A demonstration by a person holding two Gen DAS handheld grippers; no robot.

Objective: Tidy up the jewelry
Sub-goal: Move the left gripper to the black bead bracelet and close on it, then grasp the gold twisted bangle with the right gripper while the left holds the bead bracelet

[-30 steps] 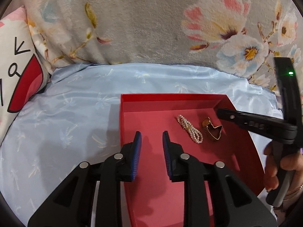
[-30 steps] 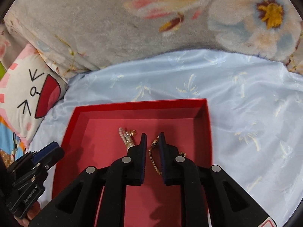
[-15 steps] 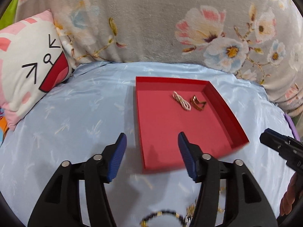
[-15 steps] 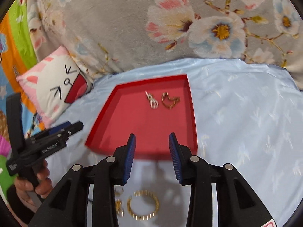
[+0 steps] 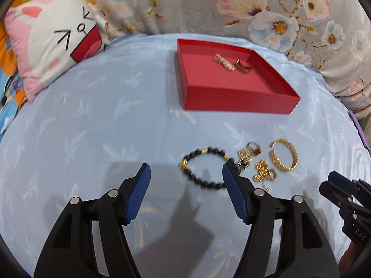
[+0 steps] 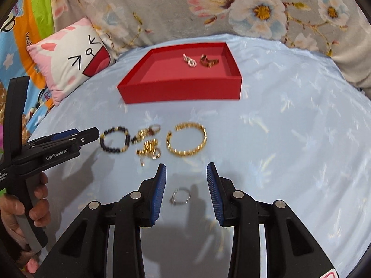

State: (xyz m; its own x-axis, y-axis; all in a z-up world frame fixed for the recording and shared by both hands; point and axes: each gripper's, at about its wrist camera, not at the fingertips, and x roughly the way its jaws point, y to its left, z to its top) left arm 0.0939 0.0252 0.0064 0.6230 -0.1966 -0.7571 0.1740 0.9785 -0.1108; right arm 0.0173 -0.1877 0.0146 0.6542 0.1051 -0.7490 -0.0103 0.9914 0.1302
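Even, fairly bright indoor light, soft tool shadows on the pale blue sheet (image 5: 97,120) — cast forward of each tool, motion blur smearing the jewelry and sheet pattern, strong fisheye curvature, black vignette at corners — no glare.

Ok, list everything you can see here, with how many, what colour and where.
Tray: one, red, far side of the sheet.
Pearl bracelet: one, white, in the tray.
Gold piece: one, gold, in the tray beside the pearls.
Bead bracelet: one, black with gold, on the sheet.
Gold bangle: one, gold, on the sheet.
Small gold pieces: a tangle, count unclear, between the two.
Ring: one, silver, between the right tongs' fingers.
Sheet: one, pale blue.
Cat pillow: one, pink and white, left.
Floral blanket: grey, behind.
Left tongs: black, blue pads, open.
Right tongs: same, open.
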